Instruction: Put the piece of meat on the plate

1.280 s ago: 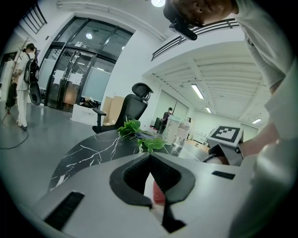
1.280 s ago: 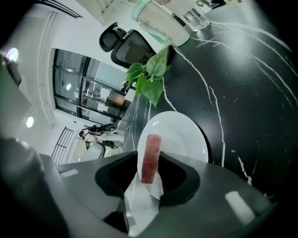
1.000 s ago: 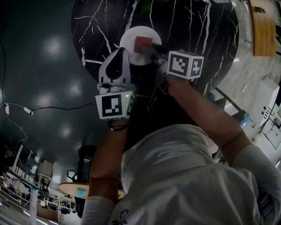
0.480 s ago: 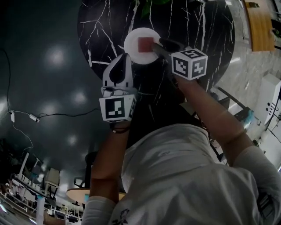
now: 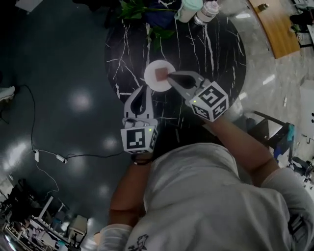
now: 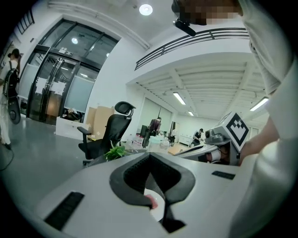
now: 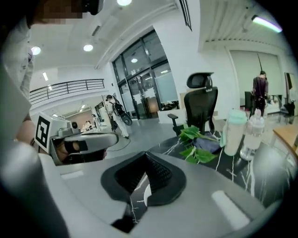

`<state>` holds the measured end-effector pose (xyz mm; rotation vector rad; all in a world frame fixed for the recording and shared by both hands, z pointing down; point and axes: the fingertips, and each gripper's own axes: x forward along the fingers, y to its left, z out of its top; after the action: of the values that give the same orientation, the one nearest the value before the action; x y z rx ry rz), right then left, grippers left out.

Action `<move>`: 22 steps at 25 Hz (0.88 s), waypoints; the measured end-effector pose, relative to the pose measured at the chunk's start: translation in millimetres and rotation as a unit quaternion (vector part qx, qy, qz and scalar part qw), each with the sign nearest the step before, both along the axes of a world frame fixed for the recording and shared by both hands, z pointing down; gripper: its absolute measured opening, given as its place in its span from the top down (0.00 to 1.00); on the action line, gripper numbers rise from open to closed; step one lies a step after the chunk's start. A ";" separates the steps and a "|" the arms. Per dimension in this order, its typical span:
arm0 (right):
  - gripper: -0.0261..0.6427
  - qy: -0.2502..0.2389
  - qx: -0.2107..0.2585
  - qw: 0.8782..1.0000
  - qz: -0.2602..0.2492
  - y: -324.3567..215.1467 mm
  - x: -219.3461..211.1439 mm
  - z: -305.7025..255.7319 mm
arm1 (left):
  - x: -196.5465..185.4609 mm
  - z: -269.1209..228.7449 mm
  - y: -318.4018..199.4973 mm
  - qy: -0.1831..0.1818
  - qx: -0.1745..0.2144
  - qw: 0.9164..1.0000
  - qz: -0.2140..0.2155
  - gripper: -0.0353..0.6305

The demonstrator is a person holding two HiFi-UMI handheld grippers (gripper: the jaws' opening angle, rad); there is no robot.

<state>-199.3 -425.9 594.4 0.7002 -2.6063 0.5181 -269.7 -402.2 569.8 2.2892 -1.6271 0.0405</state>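
- Head view: a white plate (image 5: 152,82) sits near the middle of a round black marble table (image 5: 221,49). The piece of meat (image 5: 161,74), a reddish square, lies on the plate.
- The right gripper (image 5: 170,76) has just been closing its jaws. They meet at the tips with nothing between them, and from this angle the tips cover the plate's right rim.
- The left gripper (image 5: 145,87) is likewise closed and empty, with its tips just beside the plate's lower-left edge in the picture.
- At the table's far edge stand a mint-lidded tumbler (image 5: 189,7) and a clear bottle (image 5: 206,12), with leafy green sprigs (image 5: 140,10) near them.
- Beyond the table, the right gripper view shows a black office chair (image 7: 200,107).
- A cable (image 5: 49,154) trails across the dark floor.
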 end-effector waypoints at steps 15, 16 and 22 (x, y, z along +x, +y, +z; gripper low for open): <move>0.96 -0.111 0.166 0.980 0.018 130.7 63.3 -224.9 | 90.6 -189.7 91.2 0.032 0.062 0.997 0.041 0.94; 0.96 -0.114 0.178 0.977 0.014 138.9 70.0 -231.3 | 94.2 -194.2 98.7 0.028 0.067 0.997 0.035 0.94; 0.96 -0.122 0.177 0.976 -0.035 180.2 111.0 -241.8 | 133.9 -208.1 147.4 -0.001 0.072 0.997 0.008 0.94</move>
<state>-88.3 -245.7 352.6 0.6838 -2.9822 0.1211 -135.8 -254.8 361.8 2.4092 -1.6625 -0.0746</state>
